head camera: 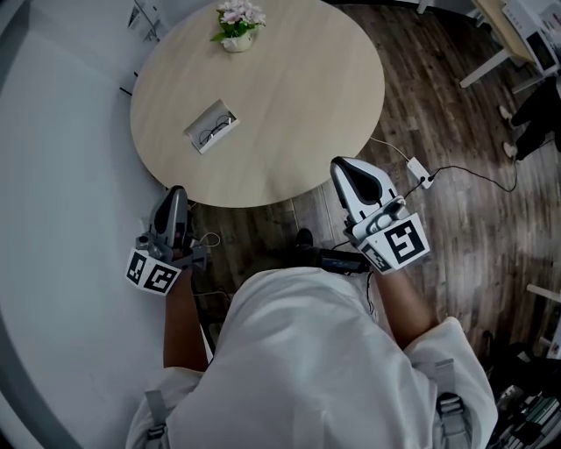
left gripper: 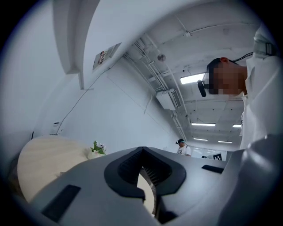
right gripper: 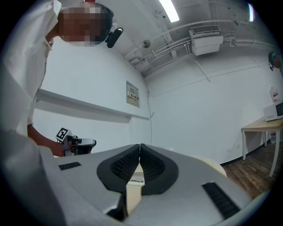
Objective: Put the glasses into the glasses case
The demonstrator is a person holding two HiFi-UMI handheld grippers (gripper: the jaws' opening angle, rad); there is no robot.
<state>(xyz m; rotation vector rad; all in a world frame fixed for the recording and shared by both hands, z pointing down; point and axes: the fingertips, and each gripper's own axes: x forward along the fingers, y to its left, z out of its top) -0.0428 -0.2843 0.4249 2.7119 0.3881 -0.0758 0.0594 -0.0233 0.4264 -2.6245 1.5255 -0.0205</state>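
An open grey glasses case [head camera: 211, 127] lies on the round wooden table [head camera: 298, 96], left of its middle, and dark-framed glasses [head camera: 215, 132] rest inside it. Both grippers hang off the table's near edge, above the floor. My left gripper [head camera: 178, 191] is shut and empty, its tips pointing at the table edge. My right gripper [head camera: 340, 165] is also shut and empty, with its tips just over the near rim. In the right gripper view the case [right gripper: 137, 180] shows through the slit below the closed tips [right gripper: 140, 145]. The left gripper view shows its jaws [left gripper: 142, 149] meeting.
A small pot of flowers [head camera: 237, 24] stands at the table's far edge. A white adapter with a cable [head camera: 418, 170] lies on the wooden floor to the right. A desk [head camera: 513, 35] stands at the far right. A person [left gripper: 182, 148] stands far off.
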